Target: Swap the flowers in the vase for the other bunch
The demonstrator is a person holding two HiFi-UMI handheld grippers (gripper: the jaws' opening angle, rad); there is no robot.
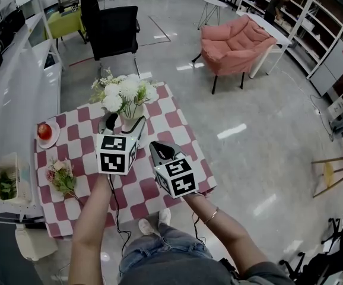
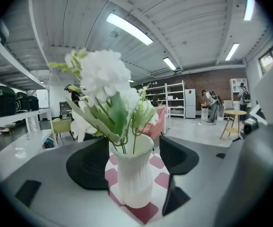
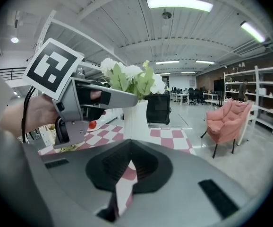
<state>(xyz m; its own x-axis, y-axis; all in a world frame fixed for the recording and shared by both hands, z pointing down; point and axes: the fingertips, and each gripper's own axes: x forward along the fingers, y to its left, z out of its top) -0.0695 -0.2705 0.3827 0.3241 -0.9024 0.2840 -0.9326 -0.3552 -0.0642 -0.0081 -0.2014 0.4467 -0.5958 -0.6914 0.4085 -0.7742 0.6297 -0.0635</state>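
Checked red-and-white table (image 1: 172, 122), centre of the head view. At its upper middle stands a white ribbed vase (image 1: 128, 124), upright, holding a full bunch of white flowers (image 1: 126, 92) with green leaves. The other bunch (image 1: 61, 177), small, pinkish and green-stemmed, lies flat on the cloth at the lower left, well apart from the vase. The left gripper (image 2: 135, 151) reaches level to the vase from below in the frame. Its jaws stand wide apart on either side of the vase body, with cloth showing between the right-hand pad and the vase, so nothing is clamped. The right gripper (image 3: 129, 162), just right of the left one and short of the vase, has its jaws drawn together on nothing.
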